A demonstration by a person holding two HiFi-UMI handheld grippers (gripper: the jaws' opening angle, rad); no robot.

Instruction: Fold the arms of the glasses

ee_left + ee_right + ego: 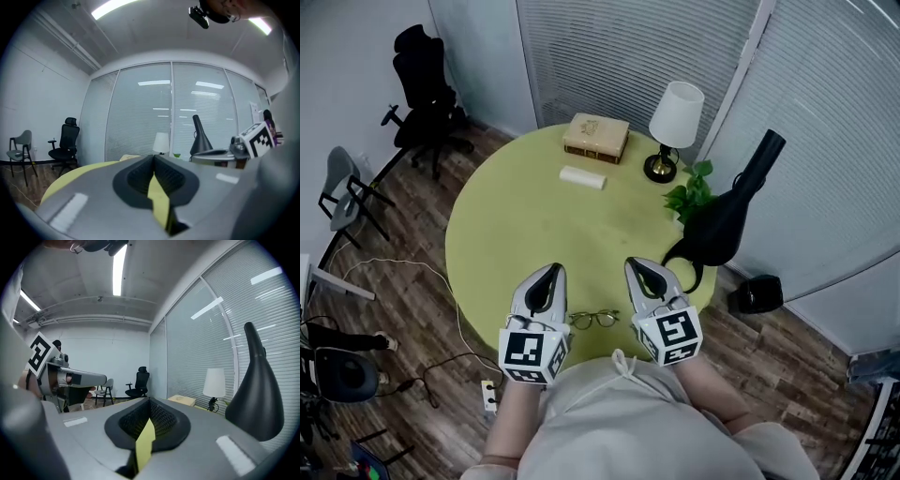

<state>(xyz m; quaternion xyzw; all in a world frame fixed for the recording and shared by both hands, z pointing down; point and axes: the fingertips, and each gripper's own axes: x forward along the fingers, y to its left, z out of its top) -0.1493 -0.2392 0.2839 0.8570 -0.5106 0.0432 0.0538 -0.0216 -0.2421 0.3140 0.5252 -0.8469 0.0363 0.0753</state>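
- Currently both grippers are held up over the near edge of the round yellow-green table (525, 220), side by side, pointing away from the person.
- Left gripper (551, 270): jaws together at the tips, nothing between them. In its own view only a sliver of table shows through the gap lower down.
- Right gripper (635, 264): jaws pressed together too, and empty, with the same sliver of table behind the pads.
- Both gripper views look out about level across the room, not down at the tabletop.
- Glasses (593, 320): lying on the table at the near edge, close to the person's body, and between the two marker cubes in the head view. Neither gripper holds them. They are too small to tell whether the arms are folded.
- Far side of the table: a tan book (596, 137) lying flat, with a small white case (582, 177) just in front of it.
- A lamp (675, 122) with a white shade stands right of the book.
- A green plant (694, 192) is near the lamp, at the table's right edge.
- A black watering can (727, 216) with a long spout sits at the right edge, next to the plant.
- On the floor to the left are a black office chair (427, 94), a grey chair (342, 183), cables and a power strip (490, 396).
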